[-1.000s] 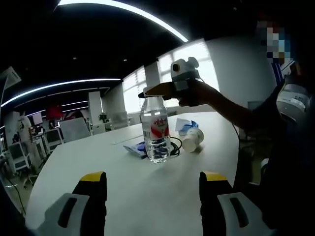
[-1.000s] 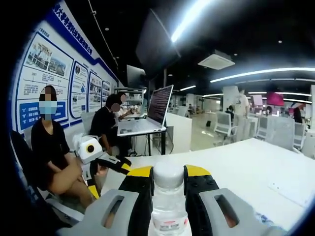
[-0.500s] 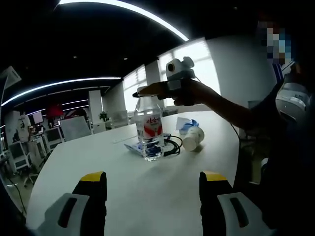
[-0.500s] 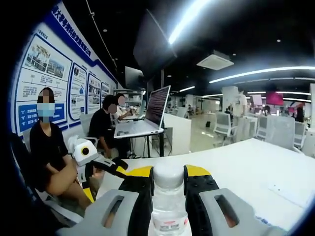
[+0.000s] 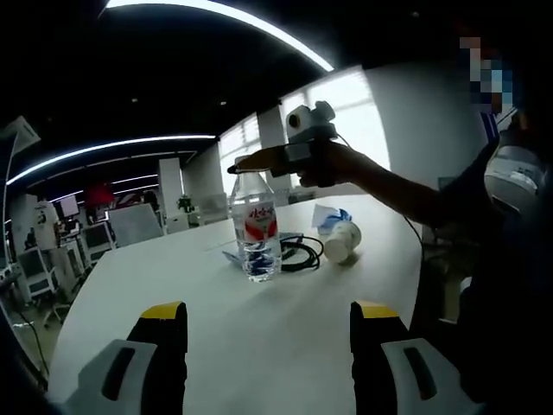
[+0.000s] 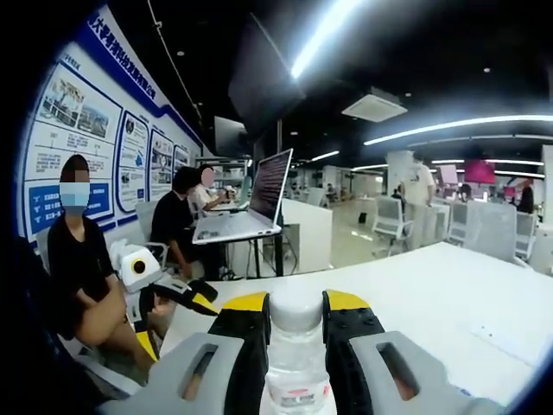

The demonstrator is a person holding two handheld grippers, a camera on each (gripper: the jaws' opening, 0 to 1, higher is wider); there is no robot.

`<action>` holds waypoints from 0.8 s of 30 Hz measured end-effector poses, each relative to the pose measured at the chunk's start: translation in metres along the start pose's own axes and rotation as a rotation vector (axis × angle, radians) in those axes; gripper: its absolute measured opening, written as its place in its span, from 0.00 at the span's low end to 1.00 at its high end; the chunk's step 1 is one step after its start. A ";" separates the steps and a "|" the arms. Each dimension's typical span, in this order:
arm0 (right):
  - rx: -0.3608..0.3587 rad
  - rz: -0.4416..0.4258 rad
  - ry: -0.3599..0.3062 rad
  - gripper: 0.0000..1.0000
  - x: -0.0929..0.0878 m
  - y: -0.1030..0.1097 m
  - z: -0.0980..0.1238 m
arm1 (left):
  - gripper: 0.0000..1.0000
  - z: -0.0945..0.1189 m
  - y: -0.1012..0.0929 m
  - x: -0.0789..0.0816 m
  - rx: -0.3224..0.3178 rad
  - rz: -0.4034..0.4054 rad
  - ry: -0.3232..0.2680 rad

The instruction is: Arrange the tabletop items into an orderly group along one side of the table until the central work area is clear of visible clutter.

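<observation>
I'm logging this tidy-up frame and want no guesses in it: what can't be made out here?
- Bottle base: in the right gripper view the frame's bottom edge cuts it off.
- Bottle label print: too small in the left gripper view.
- Blue packet: partly hidden behind the bottle.
- Black cable: far end lost behind the bottle.
- Paper cup contents: mouth faces away.
- Left tongs: bases cut off below.

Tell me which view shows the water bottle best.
The left gripper view: the water bottle stands whole and upright on the white table, red label visible, its neck held by the right gripper. The right gripper view gives just its white cap and upper body clamped between the fingers.
</observation>
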State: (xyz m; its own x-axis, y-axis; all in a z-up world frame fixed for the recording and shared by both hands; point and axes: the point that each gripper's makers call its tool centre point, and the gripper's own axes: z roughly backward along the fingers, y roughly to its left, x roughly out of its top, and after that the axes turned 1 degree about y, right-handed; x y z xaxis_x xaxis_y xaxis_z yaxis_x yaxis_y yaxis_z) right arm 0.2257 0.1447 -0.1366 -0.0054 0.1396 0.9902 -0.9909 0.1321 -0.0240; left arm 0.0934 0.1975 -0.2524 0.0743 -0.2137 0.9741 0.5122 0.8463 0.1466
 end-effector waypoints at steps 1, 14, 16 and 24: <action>-0.004 -0.002 0.001 0.20 -0.001 0.000 0.001 | 0.76 0.000 0.000 0.000 0.000 0.001 -0.001; -0.021 0.000 -0.003 0.20 0.000 -0.003 -0.005 | 0.77 0.003 0.002 -0.002 0.005 0.010 -0.003; -0.023 0.000 -0.004 0.20 0.000 -0.004 -0.006 | 0.78 0.004 0.001 -0.003 0.001 0.015 0.005; -0.023 -0.006 -0.006 0.20 0.003 -0.009 -0.009 | 0.92 0.004 -0.009 -0.011 -0.040 0.048 0.058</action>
State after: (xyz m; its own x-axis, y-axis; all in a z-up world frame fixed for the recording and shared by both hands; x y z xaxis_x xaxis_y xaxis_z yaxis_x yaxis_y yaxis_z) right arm 0.2360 0.1531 -0.1351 -0.0004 0.1325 0.9912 -0.9876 0.1554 -0.0212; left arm 0.0847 0.1946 -0.2642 0.1480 -0.2024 0.9681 0.5404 0.8364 0.0922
